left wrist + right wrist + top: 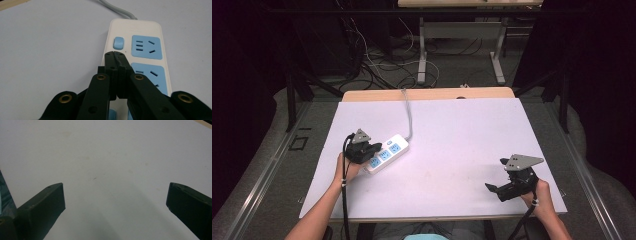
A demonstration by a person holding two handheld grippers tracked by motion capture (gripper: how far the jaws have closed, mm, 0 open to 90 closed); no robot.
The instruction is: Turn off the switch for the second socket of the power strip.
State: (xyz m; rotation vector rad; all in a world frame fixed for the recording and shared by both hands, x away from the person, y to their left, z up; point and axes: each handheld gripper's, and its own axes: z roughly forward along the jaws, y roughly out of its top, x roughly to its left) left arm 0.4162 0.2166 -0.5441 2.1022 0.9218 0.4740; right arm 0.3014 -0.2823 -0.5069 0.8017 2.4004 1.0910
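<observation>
At the near edge of the table, two forearms are seen coming in from six o'clock, each hand carrying a gripper. The right gripper is held low at about four o'clock of the white tabletop, pointing toward nine o'clock; in the right gripper view its jaws are seen spread wide, with bare white surface between them and nothing gripped. A grey three-cornered plate is noted on top of it, and a cable trails back past the wrist.

At about nine o'clock of the tabletop, the left gripper is held over the near end of a white power strip. Its jaws are pressed together with nothing between them. In the left gripper view the closed tips are seen just short of the strip's blue switch, over the strip's body; contact cannot be judged. Blue socket faces are noted at three o'clock of the tips.

Farther off, the strip's grey cord is traced toward twelve o'clock, over the far table edge
</observation>
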